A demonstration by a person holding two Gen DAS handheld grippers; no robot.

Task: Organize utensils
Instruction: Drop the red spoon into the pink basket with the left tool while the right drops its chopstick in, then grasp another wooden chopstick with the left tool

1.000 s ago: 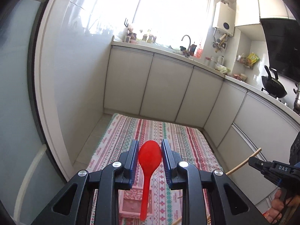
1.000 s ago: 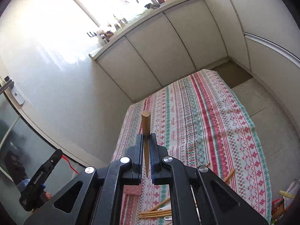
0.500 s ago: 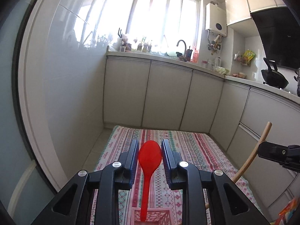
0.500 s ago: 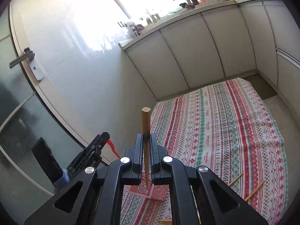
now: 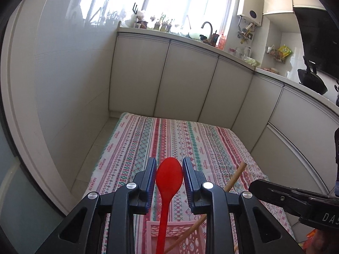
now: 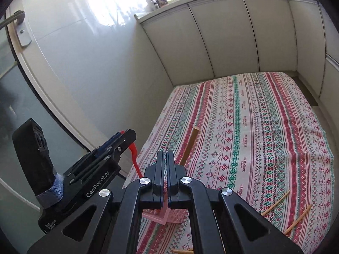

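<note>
My left gripper is shut on the bowl of a red spoon. The spoon's handle hangs down into a pink lattice basket on the striped cloth. A wooden stick leans out of that basket to the right. In the right wrist view my right gripper is closing, its jaws all but together with nothing between them. The wooden stick stands free just beyond them, over the basket. The left gripper with the red spoon is at the left.
A red, green and white striped cloth covers the table. Loose wooden chopsticks lie near its front right edge. White cabinets stand behind and to the right, a glossy wall and a door at the left. The right gripper reaches in from the right.
The right gripper has let go of the wooden stick, which now leans in the pink basket. Both grippers have come lower and closer to the basket. The spoon stays gripped.
</note>
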